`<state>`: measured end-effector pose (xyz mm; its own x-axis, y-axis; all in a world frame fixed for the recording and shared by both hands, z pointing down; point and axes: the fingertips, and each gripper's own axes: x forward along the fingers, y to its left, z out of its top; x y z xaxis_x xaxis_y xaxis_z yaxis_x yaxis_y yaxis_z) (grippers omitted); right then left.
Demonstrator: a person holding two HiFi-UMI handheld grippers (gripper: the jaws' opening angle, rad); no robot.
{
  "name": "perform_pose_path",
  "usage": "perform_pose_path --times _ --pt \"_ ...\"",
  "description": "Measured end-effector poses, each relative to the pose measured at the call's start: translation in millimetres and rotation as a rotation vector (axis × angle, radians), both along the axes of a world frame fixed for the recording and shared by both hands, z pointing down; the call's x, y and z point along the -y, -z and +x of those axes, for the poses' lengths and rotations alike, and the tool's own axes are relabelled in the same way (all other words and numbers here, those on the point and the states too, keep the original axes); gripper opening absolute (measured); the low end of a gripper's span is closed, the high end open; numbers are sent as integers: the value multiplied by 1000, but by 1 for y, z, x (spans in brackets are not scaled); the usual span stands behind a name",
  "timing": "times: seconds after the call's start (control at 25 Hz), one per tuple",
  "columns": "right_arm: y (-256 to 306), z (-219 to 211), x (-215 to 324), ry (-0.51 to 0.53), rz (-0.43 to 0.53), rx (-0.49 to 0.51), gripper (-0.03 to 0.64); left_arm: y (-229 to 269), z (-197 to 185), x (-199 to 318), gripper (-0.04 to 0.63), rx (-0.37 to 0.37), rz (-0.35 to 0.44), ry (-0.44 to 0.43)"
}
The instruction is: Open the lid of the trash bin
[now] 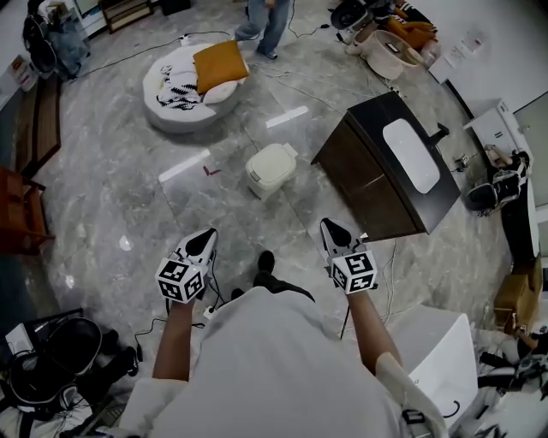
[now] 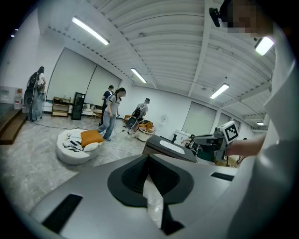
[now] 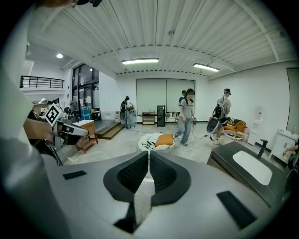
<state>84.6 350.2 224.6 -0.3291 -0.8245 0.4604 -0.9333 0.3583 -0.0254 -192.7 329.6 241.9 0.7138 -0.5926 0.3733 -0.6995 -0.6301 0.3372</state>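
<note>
While the person stands on a grey marble floor (image 1: 111, 188), seen from above, the task has not visibly begun. The trash bin (image 1: 271, 168), small, cream-white and boxy, sits on the floor ahead of the person, well apart from both tools. It lies between a round white cushion bed (image 1: 175, 101) with an orange pillow (image 1: 220, 63) to the left and a dark cabinet (image 1: 377, 180) with a white basin (image 1: 411, 154) to the right. Its lid (image 1: 274, 159) appears to lie flat and closed, though from this height the bin is small and the seam is hard to make out.

The left gripper (image 1: 205, 235) and the right gripper (image 1: 332, 227) are held low, close to the person's body, each pointing forward toward the bin. In the left gripper view the two dark jaws are pressed together at their tips with nothing between them. In the right gripper view the jaws likewise stand together, with only a thin slit between them and nothing pinched.

Neither tool touches the bin. By this judgement, all the work is left: closing the distance to the bin, getting a jaw or tip onto the lid's edge, and lifting it open. Another person (image 1: 264, 21) stands at the far side of the room.
</note>
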Motion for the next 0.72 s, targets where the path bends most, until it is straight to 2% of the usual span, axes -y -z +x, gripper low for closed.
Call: perform_pose_path --times 0.72 --pt "-28 51 103 118 -16 -8 32 -15 55 83 18 40 -8 85"
